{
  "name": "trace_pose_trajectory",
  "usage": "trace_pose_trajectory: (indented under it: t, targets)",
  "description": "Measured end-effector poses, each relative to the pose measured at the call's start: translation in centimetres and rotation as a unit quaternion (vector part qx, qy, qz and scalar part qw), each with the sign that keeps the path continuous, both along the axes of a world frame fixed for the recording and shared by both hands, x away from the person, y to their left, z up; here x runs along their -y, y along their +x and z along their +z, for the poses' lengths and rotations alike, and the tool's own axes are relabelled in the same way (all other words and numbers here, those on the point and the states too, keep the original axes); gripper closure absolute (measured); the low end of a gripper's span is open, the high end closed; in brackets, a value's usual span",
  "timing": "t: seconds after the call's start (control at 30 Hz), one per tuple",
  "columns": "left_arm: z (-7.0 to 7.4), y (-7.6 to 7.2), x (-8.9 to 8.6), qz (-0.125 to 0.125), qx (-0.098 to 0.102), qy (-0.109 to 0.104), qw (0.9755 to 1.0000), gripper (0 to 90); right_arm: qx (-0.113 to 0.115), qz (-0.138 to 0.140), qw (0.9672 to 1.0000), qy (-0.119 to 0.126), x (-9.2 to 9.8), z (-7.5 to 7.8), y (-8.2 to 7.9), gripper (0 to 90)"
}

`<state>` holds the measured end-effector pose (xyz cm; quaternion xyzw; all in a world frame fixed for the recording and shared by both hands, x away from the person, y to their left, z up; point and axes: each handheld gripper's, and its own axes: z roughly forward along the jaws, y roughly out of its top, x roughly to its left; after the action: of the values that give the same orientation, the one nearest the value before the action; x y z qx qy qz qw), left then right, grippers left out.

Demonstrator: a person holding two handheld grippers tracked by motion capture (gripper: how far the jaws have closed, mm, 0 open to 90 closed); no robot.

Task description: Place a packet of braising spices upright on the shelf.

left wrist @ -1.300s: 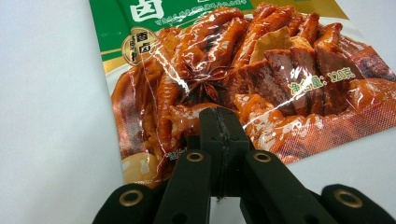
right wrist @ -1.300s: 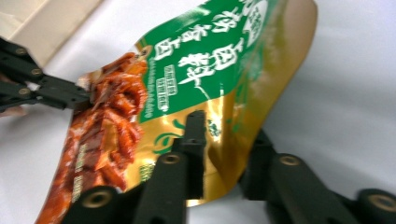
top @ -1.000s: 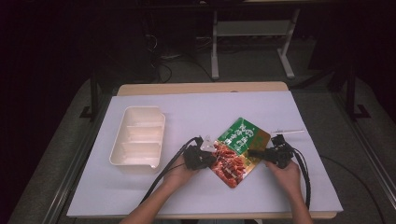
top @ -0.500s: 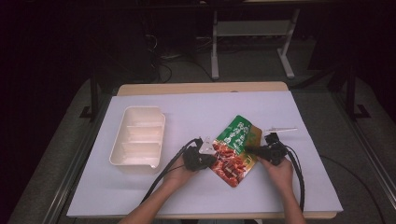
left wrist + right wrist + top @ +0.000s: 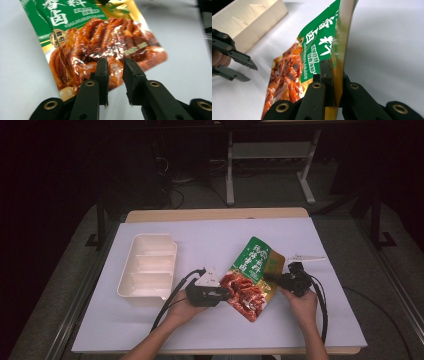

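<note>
The counter (image 5: pixel 300 320) is covered in white. A divided white tray (image 5: pixel 148 270) is set at its left. Near the middle, a green-and-red food pouch (image 5: pixel 252 277) is clamped at its gold edge by the right tongs (image 5: pixel 333 82). The left tongs (image 5: pixel 115 75), just opened, are held slightly apart at the pouch's opposite edge, gripping nothing.

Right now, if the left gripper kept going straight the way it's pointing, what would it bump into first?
The left gripper, jaws just opened, points at the food pouch. It would likely meet the pouch's near red edge first, though how close that edge is cannot be told exactly. The right gripper pinches the far side.
</note>
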<state>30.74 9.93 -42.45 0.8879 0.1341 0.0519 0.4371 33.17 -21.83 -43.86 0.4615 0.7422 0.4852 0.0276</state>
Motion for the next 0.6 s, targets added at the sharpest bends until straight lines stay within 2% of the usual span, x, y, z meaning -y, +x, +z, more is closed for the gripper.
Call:
trace_pose_trajectory:
  t: [0.27,0.4,0.57,0.6]
  targets:
    - [0.3,-1.7,-1.8,-0.019,-0.018,-0.026,0.9993,66.2,0.019,0.007,0.9998,0.007,0.1,1.1,-0.7,90.0]
    - [0.2,-2.4,-2.7,-0.029,-0.023,-0.026,0.999,62.1,0.029,0.014,0.9994,0.009,-0.3,2.0,-1.0,90.0]
    - [0.1,-3.4,-3.6,-0.033,-0.018,-0.037,0.9986,59.7,0.052,0.039,0.9977,0.018,-0.6,3.1,-1.2,90.0]
    - [0.1,-3.8,-3.8,-0.033,-0.02,-0.037,0.9986,58.2,0.058,0.048,0.9971,0.014,-0.9,3.6,-1.2,90.0]
